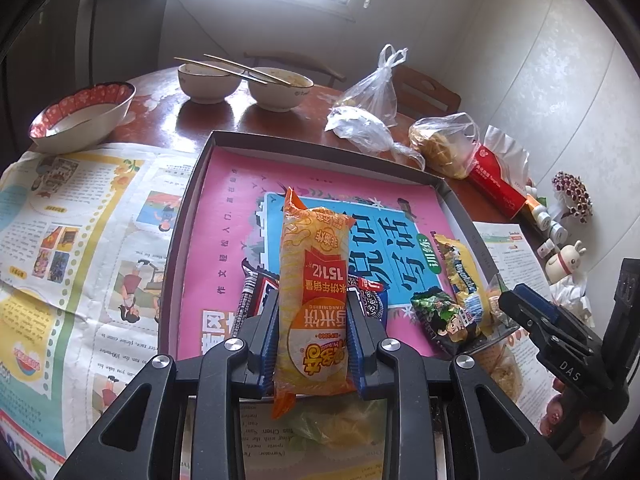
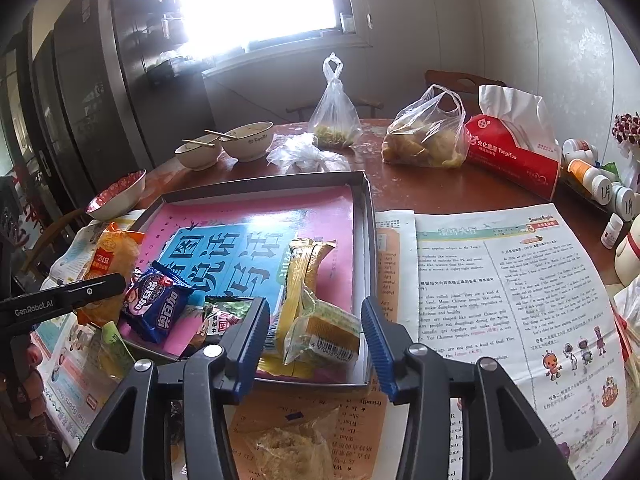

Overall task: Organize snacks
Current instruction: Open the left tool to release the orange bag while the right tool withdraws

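Orange rice-cracker packet [image 1: 314, 304], long and upright on end, clamped at mid-length above the near edge of the shallow grey tray [image 1: 320, 146]. In the tray, near edge: blue cookie packet [image 2: 154, 306], green seaweed packet [image 1: 444, 316]; right edge: yellow packet [image 2: 304, 276], clear-wrapped yellow block [image 2: 324, 332].

A round wooden table [image 2: 452, 192] carries newspapers [image 2: 520, 280], a shallow tray [image 2: 366, 216] and three bowls [image 1: 208, 80]. Plastic bags [image 2: 424, 136] and a tissue pack [image 2: 516, 152] sit farther back.
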{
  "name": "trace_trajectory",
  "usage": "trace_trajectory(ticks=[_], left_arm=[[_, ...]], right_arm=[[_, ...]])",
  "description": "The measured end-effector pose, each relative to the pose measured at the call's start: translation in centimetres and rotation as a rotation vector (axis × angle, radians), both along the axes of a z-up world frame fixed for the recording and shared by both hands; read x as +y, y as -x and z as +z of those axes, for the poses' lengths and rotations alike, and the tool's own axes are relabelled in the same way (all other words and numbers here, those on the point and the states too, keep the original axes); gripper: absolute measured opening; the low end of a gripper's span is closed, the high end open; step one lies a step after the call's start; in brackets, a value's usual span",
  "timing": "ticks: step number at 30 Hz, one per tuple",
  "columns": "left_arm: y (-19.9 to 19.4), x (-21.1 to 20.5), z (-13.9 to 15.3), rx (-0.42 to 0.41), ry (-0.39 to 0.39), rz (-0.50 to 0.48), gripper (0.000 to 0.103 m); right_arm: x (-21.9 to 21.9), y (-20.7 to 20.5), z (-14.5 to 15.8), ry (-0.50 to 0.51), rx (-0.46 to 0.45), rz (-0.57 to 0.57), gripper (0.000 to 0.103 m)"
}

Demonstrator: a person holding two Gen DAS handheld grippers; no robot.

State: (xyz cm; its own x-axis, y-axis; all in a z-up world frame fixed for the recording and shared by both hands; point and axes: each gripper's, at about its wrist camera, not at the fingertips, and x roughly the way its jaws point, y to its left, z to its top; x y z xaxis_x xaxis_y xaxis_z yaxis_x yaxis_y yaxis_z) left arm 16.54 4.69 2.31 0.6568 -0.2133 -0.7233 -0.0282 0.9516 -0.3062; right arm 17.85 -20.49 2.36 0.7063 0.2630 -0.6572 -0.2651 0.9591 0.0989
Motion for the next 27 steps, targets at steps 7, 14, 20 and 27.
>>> trace_trajectory(ticks=[7, 14, 20, 27], left_arm=[[0.3, 0.1, 0.4, -0.008, 0.010, -0.001, 0.032], [0.6, 0.1, 0.6, -0.014, 0.015, -0.005, 0.037], [0.8, 0.1, 0.9, -0.016, 0.016, 0.000, 0.041], [1.2, 0.3, 1.5, -0.035, 0.012, 0.007, 0.046]], right_arm=[[0.0, 0.1, 0.2, -0.001, -0.004, 0.004, 0.050], [0.0, 0.3, 0.4, 0.000, -0.009, 0.007, 0.052], [0.0, 0.5, 0.7, -0.003, -0.016, 0.006, 0.052], [0.2, 0.9, 1.2, -0.006, -0.032, 0.018, 0.055]])
